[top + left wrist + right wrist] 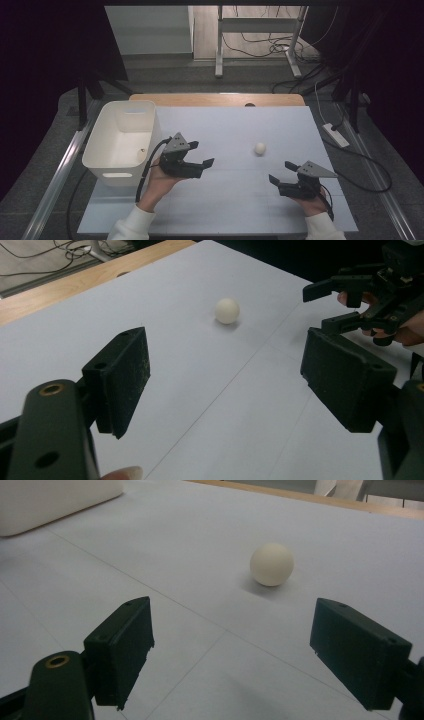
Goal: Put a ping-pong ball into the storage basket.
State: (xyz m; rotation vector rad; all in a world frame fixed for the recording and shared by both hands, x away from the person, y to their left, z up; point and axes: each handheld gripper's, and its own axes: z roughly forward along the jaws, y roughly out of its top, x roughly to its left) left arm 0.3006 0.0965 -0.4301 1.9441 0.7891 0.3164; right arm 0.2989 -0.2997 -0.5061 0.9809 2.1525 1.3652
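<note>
— Status? The ball lies loose on the worktop, right of centre, nearer its far edge.
— Right gripper and left gripper gape wide, both empty. Risk: a jaw nudges it, it rolls off.

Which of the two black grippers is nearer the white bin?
The left black gripper, beside the white plastic bin; the right black gripper sits across the table.

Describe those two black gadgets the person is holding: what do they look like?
The left gripper and right gripper are black, angular tools, each topped by a grey three-cornered plate. Each ends in two flat rectangular jaw pads with small holes. A black cable trails from each. The person wears white sleeves.
</note>
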